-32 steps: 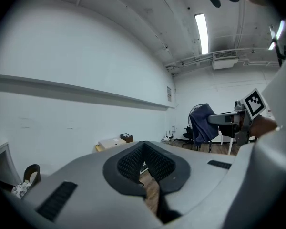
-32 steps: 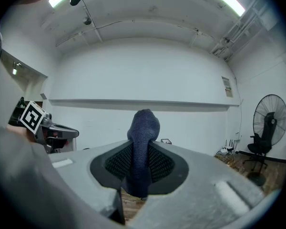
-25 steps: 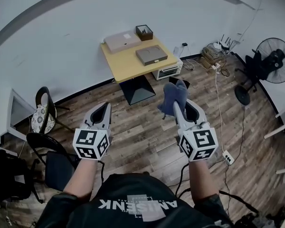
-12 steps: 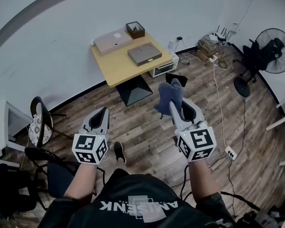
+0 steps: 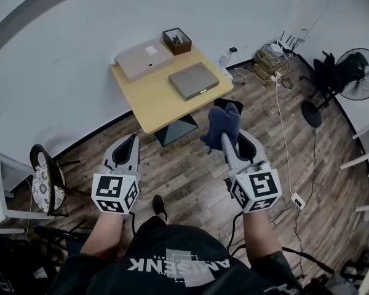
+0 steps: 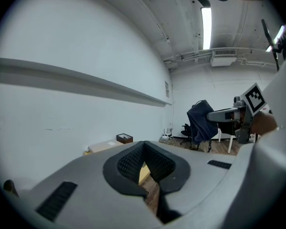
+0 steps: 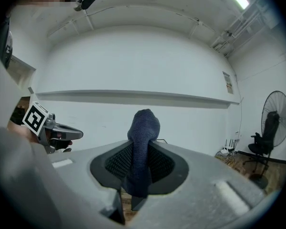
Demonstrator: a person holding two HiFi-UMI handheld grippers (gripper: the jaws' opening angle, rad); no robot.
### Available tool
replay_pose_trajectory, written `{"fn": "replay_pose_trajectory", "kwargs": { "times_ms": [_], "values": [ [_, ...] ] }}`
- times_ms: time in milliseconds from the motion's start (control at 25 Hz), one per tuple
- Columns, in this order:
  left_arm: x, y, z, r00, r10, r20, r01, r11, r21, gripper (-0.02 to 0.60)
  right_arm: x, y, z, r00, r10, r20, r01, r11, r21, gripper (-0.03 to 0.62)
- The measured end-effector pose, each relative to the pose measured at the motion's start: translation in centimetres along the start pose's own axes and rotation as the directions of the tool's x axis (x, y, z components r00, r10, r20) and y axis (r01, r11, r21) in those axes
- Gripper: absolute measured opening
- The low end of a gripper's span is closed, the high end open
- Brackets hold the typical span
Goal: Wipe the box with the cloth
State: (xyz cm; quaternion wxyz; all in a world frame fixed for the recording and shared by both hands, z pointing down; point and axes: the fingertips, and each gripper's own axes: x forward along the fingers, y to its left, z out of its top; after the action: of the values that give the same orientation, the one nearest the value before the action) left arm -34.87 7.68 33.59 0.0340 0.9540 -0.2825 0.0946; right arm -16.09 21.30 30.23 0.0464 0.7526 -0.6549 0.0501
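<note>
Squeezing the blue cloth (image 5: 222, 123) tight, the right gripper (image 5: 232, 139) holds it up above the wood floor (image 5: 184, 171). At its 9 o'clock, the left gripper (image 5: 130, 141) has its jaws together (nothing in them). The grey box (image 5: 194, 80) lies on the yellow table (image 5: 150, 103), at 11 o'clock from the cloth, well apart.

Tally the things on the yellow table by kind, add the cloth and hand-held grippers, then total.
Flat boxes: 2, beige box, grey box
Small dark open box: 1
Cloth: 1
Hand-held grippers: 2, left hand-held gripper, right hand-held gripper
Total: 6
</note>
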Motion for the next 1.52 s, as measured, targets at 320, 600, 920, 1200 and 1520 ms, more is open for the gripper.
{"fn": "replay_pose_trajectory", "kwargs": {
  "times_ms": [320,600,920,1200,1520],
  "values": [
    [7.0,8.7,0.7,0.998,-0.059,0.011,0.060,0.996,-0.060,0.002,10.1,0.1,0.7,0.996,-0.075,-0.037,0.076,0.997,0.012,0.083],
    [11.5,13.3,0.3,0.997,-0.083,0.002,0.082,0.993,-0.084,0.002,16.2,0.7,1.1,0.993,-0.095,-0.063,0.096,0.995,0.009,0.083],
    [16.4,14.2,0.4,0.999,-0.054,-0.006,0.053,0.990,-0.128,0.002,21.8,-1.4,0.7,0.998,-0.023,-0.066,0.024,1.000,0.012,0.083],
    [21.5,13.5,2.6,0.999,0.036,-0.007,-0.036,0.995,-0.094,0.002,27.0,-5.4,0.8,0.993,0.097,-0.060,-0.097,0.995,0.007,0.083],
    [27.6,12.4,2.9,0.988,0.141,-0.056,-0.144,0.989,-0.038,0.002,31.5,-9.4,-1.2,0.968,0.226,-0.106,-0.225,0.974,0.027,0.083]
  ]
}}
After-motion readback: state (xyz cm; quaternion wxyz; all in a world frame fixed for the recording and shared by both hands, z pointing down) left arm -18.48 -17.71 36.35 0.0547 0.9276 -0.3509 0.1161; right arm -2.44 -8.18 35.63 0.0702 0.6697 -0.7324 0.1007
